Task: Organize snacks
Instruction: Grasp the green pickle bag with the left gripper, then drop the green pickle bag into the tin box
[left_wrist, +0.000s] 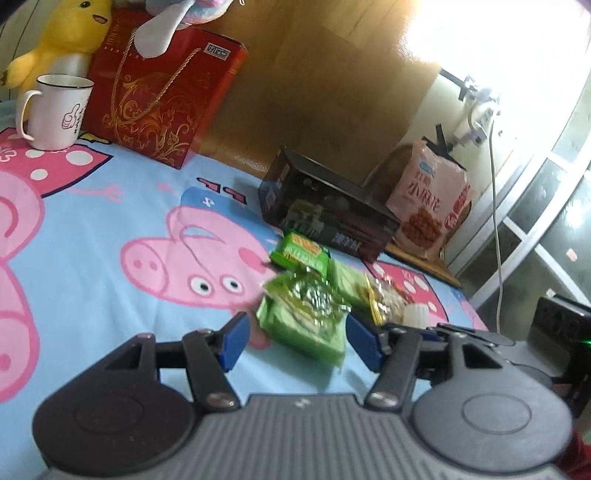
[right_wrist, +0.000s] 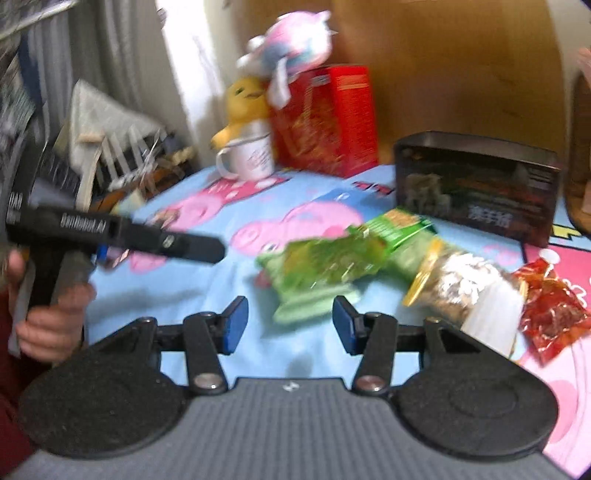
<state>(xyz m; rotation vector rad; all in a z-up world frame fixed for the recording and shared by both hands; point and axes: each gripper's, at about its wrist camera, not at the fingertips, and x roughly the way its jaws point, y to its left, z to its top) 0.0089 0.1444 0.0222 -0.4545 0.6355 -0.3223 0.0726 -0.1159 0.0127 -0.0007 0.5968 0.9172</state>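
green snack packets (left_wrist: 303, 325) | red gift box (left_wrist: 162, 99) | yellow plush (left_wrist: 62, 37)

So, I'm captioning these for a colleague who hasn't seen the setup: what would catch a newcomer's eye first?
Probably the pink cartoon-pig bedsheet that fills the surface, with a heap of green snack packets lying on it just ahead of both tools. Behind them, a red gift bag stands at the back beside a white mug and a yellow plush duck. A dark box lies right of the bag.
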